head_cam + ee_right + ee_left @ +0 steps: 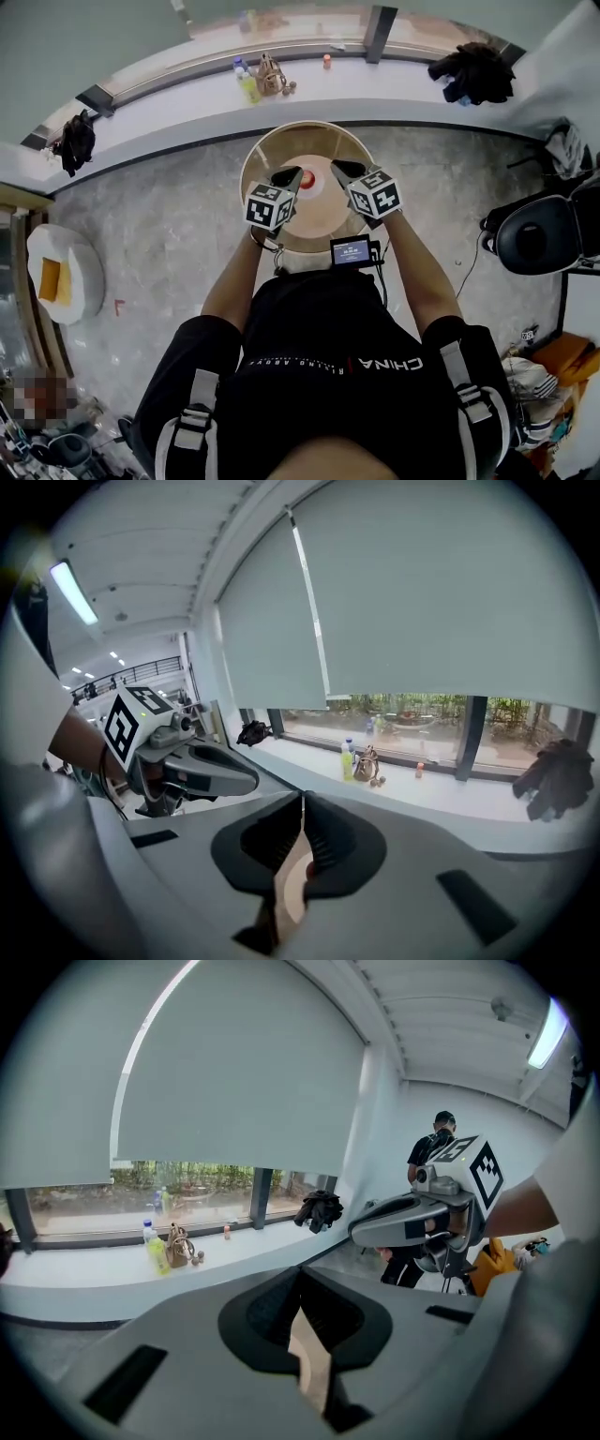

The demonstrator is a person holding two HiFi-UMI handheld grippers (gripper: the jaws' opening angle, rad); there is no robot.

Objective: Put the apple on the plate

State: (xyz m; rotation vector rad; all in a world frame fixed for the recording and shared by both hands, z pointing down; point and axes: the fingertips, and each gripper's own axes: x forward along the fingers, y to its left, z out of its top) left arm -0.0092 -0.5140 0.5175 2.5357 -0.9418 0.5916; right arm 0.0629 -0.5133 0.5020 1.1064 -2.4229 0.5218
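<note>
In the head view a red apple [307, 178] lies inside the outline of a pale plate [319, 217] on a round wooden table [281, 141]. Both grippers hang high above the table, pointing forward and downward. My left gripper [292, 172] is over the apple's left side, its jaws shut with nothing between them. My right gripper [339, 167] is to the right of the apple, also shut and empty. In the right gripper view a sliver of the plate [292, 892] shows below the closed jaws. The left gripper view shows only bare tabletop [314, 1372] there.
A long white window sill holds bottles and a small brown bag [267, 75], with dark clothing [473, 70] at its right end. A black chair [539, 234] stands to the right, a white round seat [61, 272] to the left. Another person [436, 1147] stands in the room.
</note>
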